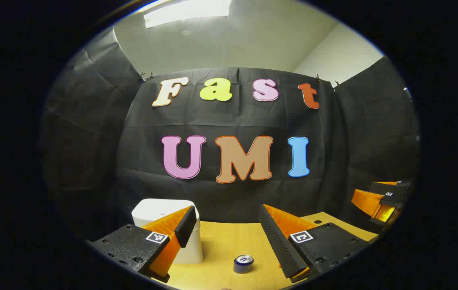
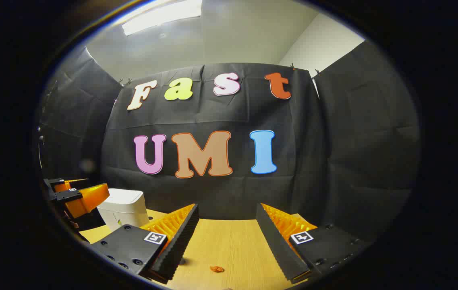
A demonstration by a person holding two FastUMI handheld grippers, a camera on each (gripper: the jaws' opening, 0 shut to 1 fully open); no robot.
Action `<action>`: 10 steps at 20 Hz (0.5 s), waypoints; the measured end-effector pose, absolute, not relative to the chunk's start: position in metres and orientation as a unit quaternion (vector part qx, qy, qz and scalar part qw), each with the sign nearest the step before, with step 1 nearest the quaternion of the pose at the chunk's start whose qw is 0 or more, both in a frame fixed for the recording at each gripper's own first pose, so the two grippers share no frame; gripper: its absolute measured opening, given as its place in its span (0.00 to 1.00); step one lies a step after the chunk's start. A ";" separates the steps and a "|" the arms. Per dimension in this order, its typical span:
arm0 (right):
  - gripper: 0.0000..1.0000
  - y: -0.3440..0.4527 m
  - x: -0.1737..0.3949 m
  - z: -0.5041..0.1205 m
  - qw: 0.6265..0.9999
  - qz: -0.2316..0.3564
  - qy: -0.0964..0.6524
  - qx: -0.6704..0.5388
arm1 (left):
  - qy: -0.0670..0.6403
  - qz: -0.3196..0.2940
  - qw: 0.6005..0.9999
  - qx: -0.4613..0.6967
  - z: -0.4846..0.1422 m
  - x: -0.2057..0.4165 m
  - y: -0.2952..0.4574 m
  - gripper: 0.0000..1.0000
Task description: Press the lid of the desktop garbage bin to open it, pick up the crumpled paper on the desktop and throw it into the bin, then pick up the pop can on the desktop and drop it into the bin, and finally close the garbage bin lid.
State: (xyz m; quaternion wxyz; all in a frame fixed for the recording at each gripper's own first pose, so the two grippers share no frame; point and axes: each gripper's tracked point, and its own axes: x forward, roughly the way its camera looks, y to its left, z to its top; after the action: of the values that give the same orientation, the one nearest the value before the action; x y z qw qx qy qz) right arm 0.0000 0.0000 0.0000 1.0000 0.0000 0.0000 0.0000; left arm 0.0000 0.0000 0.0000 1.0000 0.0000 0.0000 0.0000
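The white desktop bin [image 1: 160,213] stands at the left on the wooden table [image 1: 224,245], lid down. My left gripper [image 1: 226,214] hovers open above the table, its left finger in front of the bin's right side. A blue and silver pop can [image 1: 243,264] stands upright low between the fingers, touched by neither. My right gripper [image 2: 226,209] is open too, with nothing between its fingers. A small orange crumpled scrap [image 2: 216,268] lies on the table [image 2: 229,241] below it. The bin [image 2: 124,207] stands at the left there, behind the left gripper [image 2: 77,195].
Black cloth walls close off the back and both sides of the table. The right gripper [image 1: 382,199] shows at the far right edge of the left gripper view, above the table's right end.
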 end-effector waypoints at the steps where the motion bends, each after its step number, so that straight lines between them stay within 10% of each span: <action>1: 0.96 -0.001 -0.001 0.000 1.000 0.000 0.000 -0.001 | 0.001 0.000 1.000 0.000 0.000 0.000 0.000 0.94; 10: 0.96 -0.001 -0.004 0.003 1.000 0.005 -0.005 -0.001 | -0.007 -0.003 1.000 0.004 0.005 -0.002 -0.003 0.94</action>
State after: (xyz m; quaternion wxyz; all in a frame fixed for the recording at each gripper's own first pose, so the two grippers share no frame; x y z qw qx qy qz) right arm -0.0037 -0.0013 0.0035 1.0000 -0.0007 -0.0046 0.0045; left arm -0.0021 -0.0030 0.0050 1.0000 0.0041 -0.0065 -0.0027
